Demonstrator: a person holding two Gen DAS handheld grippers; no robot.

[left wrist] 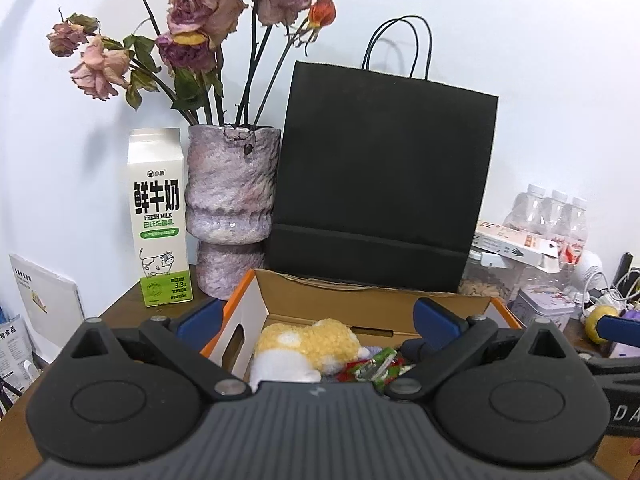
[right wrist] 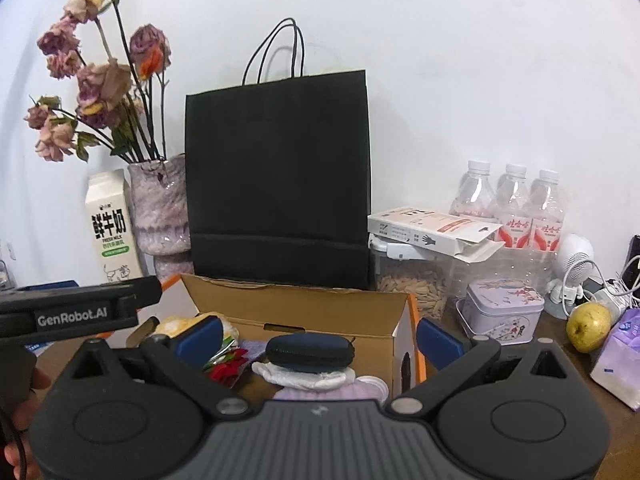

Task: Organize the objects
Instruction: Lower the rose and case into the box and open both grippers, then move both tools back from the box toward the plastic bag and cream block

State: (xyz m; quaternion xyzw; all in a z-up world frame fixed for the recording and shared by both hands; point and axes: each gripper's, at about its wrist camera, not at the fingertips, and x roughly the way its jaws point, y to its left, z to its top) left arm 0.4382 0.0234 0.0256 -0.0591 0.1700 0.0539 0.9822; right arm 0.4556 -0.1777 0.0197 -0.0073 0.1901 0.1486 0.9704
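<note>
**Mia:** Left tongs [left wrist: 318, 316] come first, right up close. They are spread wide and pinch nothing. Between them sits the box [left wrist: 376, 300], down on the counter [left wrist: 128, 304].

**Ben:** What is in the box?

**Mia:** A yellow plush [left wrist: 308, 342] lies at the left side. Just right of it are red and green wrappers [left wrist: 376, 366]. Behind the box stands a black bag [left wrist: 380, 176], touching its back flap. Left of the bag is a purple vase [left wrist: 232, 208] with dry roses [left wrist: 192, 20]. A milk carton [left wrist: 160, 216] stands just beside the vase.

**Ben:** And on the far right?

**Mia:** Bottles [left wrist: 556, 216], a tin [left wrist: 546, 304] and a pear [left wrist: 598, 322]. The blue tip of the other tongs pokes in by the pear.

**Ben:** Now the other camera.

**Mia:** Right tongs [right wrist: 318, 338] are spread wide too, pinching nothing. They hang over the right end of the box [right wrist: 300, 304]. A dark pouch [right wrist: 310, 352] lies on white cloth [right wrist: 304, 376] inside. The plush [right wrist: 176, 326] and wrappers [right wrist: 226, 368] are at the left. The left tongs [right wrist: 80, 312] reach in from the left edge.

**Ben:** What is beside the box?

**Mia:** A jar of seeds [right wrist: 412, 292] with a flat carton [right wrist: 432, 230] on top. Then the tin [right wrist: 504, 306], three bottles [right wrist: 512, 208], a small fan [right wrist: 574, 268], the pear [right wrist: 590, 326] and a tissue pack [right wrist: 618, 352]. The bag [right wrist: 280, 176] stands behind the box.
</note>
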